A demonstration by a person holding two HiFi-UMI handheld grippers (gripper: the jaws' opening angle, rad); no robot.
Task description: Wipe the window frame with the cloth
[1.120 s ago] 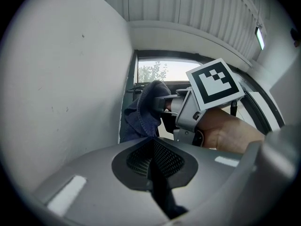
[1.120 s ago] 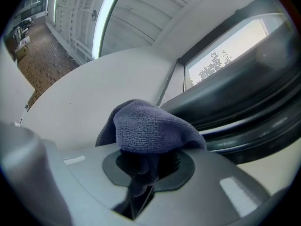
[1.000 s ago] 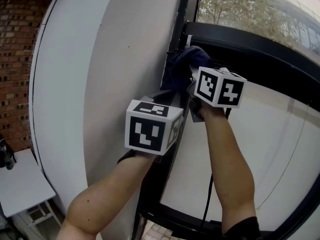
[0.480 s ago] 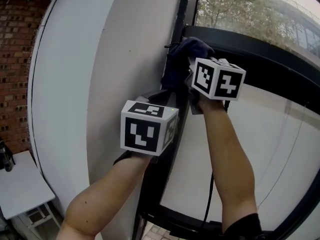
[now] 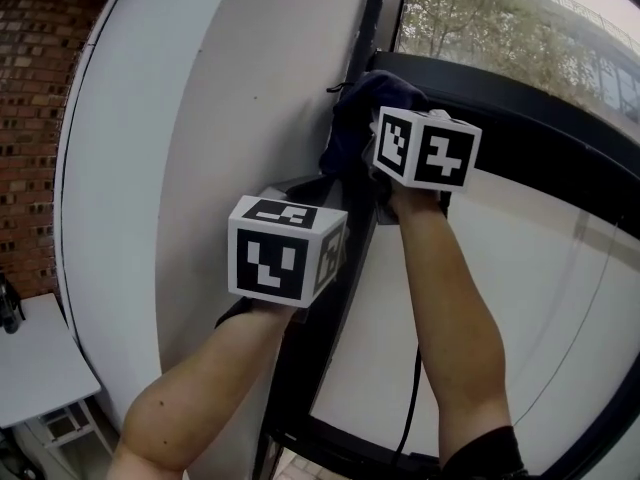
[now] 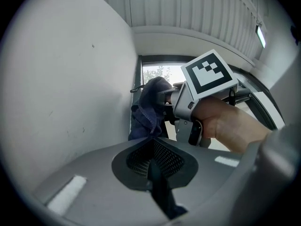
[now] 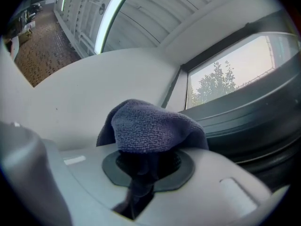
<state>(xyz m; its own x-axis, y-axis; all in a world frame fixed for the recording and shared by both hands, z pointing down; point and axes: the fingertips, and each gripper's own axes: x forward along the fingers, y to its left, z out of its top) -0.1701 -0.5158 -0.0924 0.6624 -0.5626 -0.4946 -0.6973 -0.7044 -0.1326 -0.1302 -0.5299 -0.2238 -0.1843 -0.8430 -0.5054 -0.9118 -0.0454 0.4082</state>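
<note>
Cloth (image 7: 155, 126) bunched against window frame (image 5: 520, 118) at its upper left corner, top clenched in right gripper (image 7: 148, 161), lower tail seemingly pinched by closed left gripper (image 6: 153, 149). Risk: fabric tugged free of one clamp if pulled apart, or bare jaws scraping frame.

no words, numbers or brand names can be read. the only print is black-and-white square patterns on the lower cube (image 5: 285, 250) and the upper cube (image 5: 425, 148).
</note>
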